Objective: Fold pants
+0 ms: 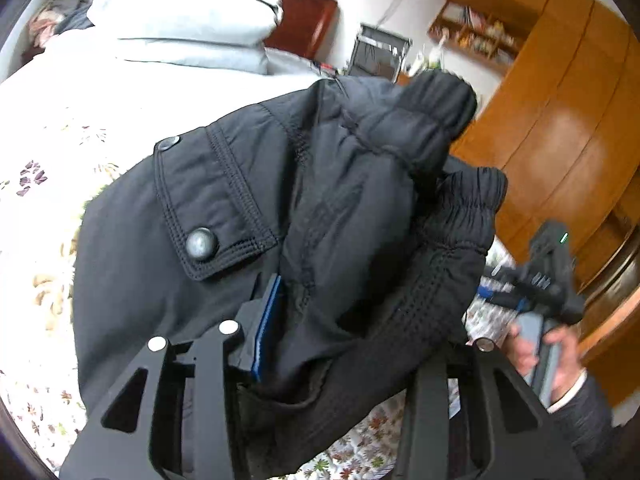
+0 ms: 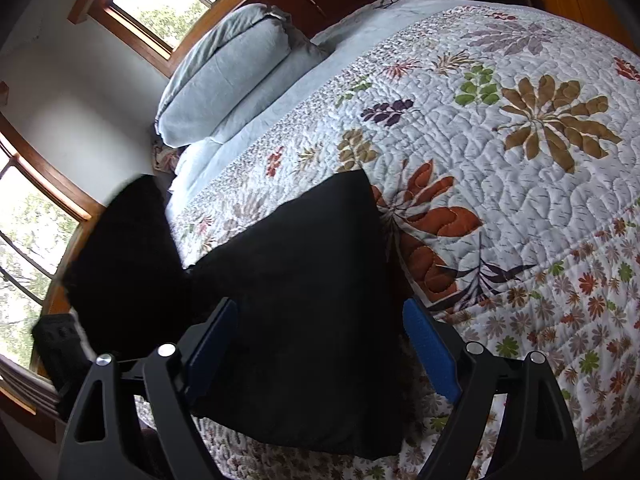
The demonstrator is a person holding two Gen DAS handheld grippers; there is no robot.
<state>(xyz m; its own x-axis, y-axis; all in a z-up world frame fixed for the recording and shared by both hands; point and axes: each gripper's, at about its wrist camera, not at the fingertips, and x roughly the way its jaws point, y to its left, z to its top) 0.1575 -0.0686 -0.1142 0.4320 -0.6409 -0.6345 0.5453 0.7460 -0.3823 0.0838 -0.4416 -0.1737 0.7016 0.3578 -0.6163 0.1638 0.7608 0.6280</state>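
Pants (image 1: 320,208), black stitched nylon, prob. pinched in left tongs (image 1: 320,332), right tongs (image 2: 320,348) spread wide w/ cloth between, quilted bedspread (image 2: 500,160).

My left gripper (image 1: 320,340) is matte black plastic with triangular cut-outs in its arms, round silver screw heads at the joints and a blue pad on its finger. My right gripper (image 2: 320,354) matches it, both blue pads (image 2: 432,354) ridged. My right hand (image 1: 554,354) is bare skin, with a white cuff under a dark grey sleeve (image 1: 588,416).
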